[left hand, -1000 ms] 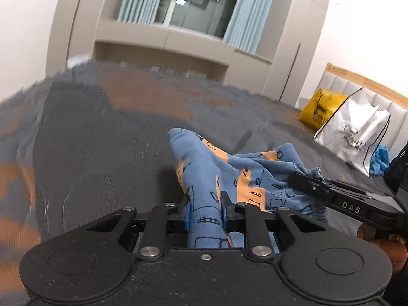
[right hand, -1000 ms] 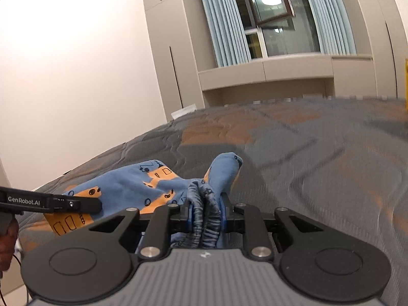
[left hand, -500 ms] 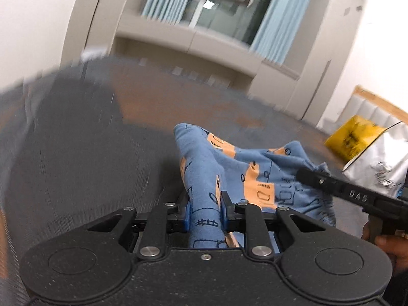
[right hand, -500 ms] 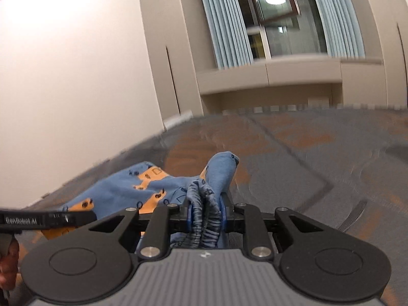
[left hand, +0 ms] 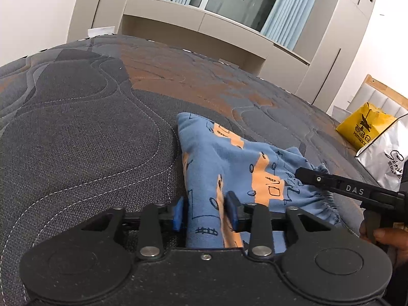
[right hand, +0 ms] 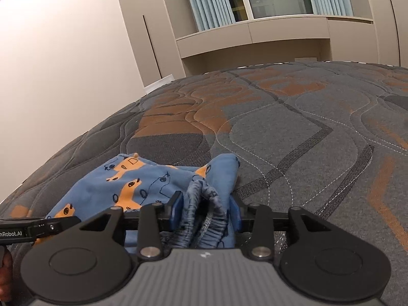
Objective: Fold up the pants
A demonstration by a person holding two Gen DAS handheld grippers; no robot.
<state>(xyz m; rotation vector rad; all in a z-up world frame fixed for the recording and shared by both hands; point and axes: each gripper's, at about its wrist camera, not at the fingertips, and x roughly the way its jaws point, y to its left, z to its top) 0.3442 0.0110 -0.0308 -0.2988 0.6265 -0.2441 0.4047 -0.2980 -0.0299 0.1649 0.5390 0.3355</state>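
The pants (left hand: 244, 168) are blue with orange patches and dark line drawings, and they lie bunched on a quilted mattress (left hand: 84, 132) patterned in grey and rust-orange. Both claws have hold of them.

In the left wrist view, the left claw (left hand: 205, 213) is clamped on a fold of the blue fabric, which fills the gap between its blue pads (left hand: 178, 213) and runs back toward the camera. Ahead of it the cloth rises to a soft peak and spreads to the right, where the gathered elastic waistband (left hand: 323, 201) shows. The right claw (left hand: 321, 178) enters from the right edge (its black body reads "DAS"), with its tip against the cloth near that waistband.

In the right wrist view, the right claw (right hand: 206, 210) is closed on the bunched waistband (right hand: 204, 204), the ruffled elastic packed between its fingers (right hand: 176, 207). The rest of the pants (right hand: 122, 178) spreads to the left and forward on the mattress (right hand: 306, 132). The left claw's black body reaches in from the lower left edge, over the far part of the cloth; its tip seems to meet the fabric, though the right claw's frame hides the contact.

A yellow bag (left hand: 362, 127) and a silver-white bag (left hand: 385, 153) stand at the mattress's right side by a padded headboard (left hand: 382, 97).
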